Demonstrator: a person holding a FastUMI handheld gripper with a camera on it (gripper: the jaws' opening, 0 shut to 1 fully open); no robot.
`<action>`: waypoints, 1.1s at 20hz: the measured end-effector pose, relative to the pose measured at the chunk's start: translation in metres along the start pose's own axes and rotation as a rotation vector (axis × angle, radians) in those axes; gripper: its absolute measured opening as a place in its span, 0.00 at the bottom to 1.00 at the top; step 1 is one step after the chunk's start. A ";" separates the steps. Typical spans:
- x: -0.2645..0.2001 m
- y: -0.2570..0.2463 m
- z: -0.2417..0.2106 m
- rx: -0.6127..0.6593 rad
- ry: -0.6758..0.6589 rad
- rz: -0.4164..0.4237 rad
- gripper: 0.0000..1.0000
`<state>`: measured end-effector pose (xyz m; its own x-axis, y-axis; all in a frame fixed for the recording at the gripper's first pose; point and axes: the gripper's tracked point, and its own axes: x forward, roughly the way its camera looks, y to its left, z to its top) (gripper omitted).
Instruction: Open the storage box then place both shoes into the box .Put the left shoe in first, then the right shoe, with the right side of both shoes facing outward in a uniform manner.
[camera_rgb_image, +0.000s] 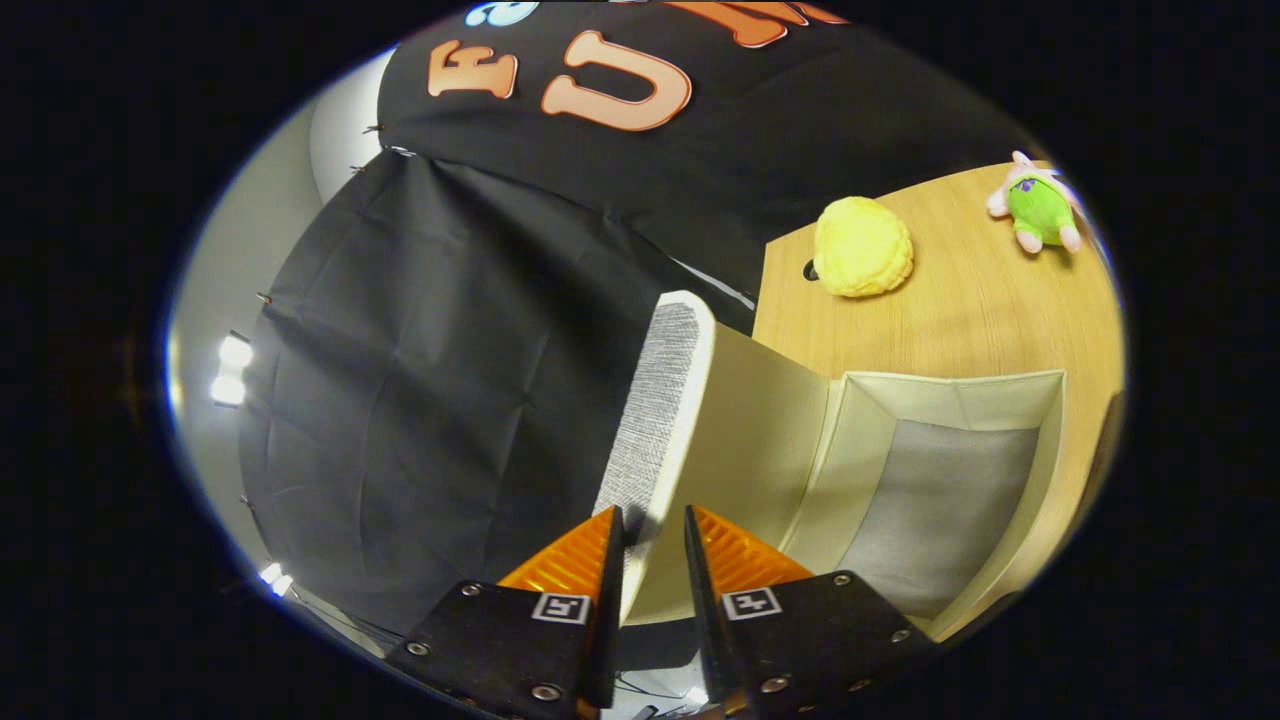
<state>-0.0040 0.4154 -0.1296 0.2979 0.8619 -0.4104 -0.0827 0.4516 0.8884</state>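
Right at the storage box is where everything's happening, so I'll use that as the landmark. The gripper has its two fingers pinched narrow on the edge of the box's lid, the flap with the grey textured outer face and cream inner face. The lid edge runs up between the fingers and stands roughly upright beside the box's open mouth, so it looks like both fingers are pressing on it from either side.

Progress-wise, I'd say step one is basically done or nearly there: the lid is swung up and off the opening, and you can see straight into the box, with cream walls and a greyish bottom. Nothing is inside that I can see. No shoes anywhere near the box either, so both shoe placements are presumably still to come, left one first and then the right, with their right sides facing outward. So maybe a third of the way, and that's being generous.

The box sits on a wooden table. Beyond the box, further back on that table, there's a yellow plush toy, and further off from the box a small green and pink plush toy. Both are well apart from the box and not part of the job. Behind the lid is just the black cloth wall.

Whether the lid will stay open once it's let go, I can't tell from this.
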 end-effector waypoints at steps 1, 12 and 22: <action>-0.001 -0.003 0.001 0.008 -0.003 -0.007 0.41; -0.067 -0.088 0.043 0.034 -0.137 -0.147 0.90; -0.007 -0.025 0.001 -0.034 0.011 -0.062 0.90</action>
<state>-0.0035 0.3976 -0.1492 0.2927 0.8345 -0.4667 -0.0966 0.5114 0.8539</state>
